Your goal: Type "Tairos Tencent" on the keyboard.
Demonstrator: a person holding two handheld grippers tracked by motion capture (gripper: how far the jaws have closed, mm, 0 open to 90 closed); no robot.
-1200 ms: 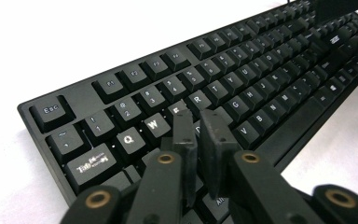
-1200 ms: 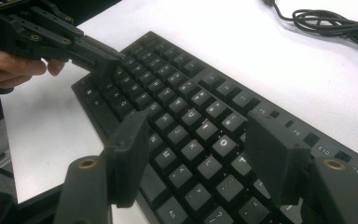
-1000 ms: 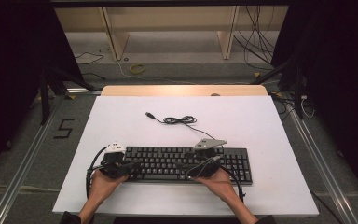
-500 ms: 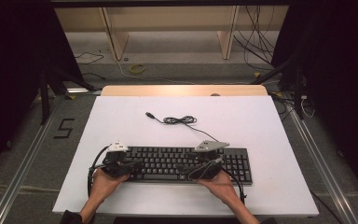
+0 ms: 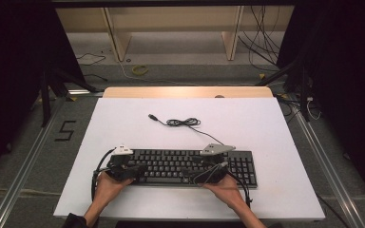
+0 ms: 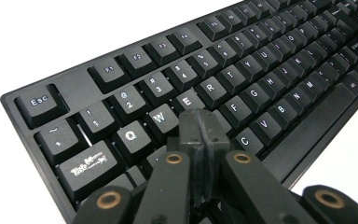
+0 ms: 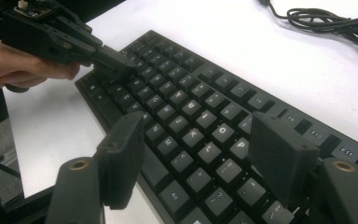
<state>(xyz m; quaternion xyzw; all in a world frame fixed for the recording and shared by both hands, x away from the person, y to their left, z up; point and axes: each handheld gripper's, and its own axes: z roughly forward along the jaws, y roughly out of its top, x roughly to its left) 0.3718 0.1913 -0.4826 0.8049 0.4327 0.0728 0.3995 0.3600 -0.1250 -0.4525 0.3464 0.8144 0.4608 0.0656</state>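
One black keyboard (image 5: 183, 167) lay along the near edge of a white surface (image 5: 266, 128), its single thin cable (image 5: 183, 122) trailing off toward the middle of the surface and ending in a loose coil and a plug. Two hand-held grippers worked over it, one at each end. The left gripper (image 6: 200, 128) had its two black jaws clenched together with nothing between them, their squared tips set down on the key row just below the W and E keys. The right gripper (image 7: 193, 154) stood released, its two flat, matte rectangular pads wide apart above the letter keys on the keyboard's right half, holding nothing. The keycaps were low, square and dull black with pale lettering, set in a smooth, slightly glossy frame. Two bare hands, the left hand (image 5: 107, 186) and the right hand (image 5: 225, 187), gripped the tools from the near side.
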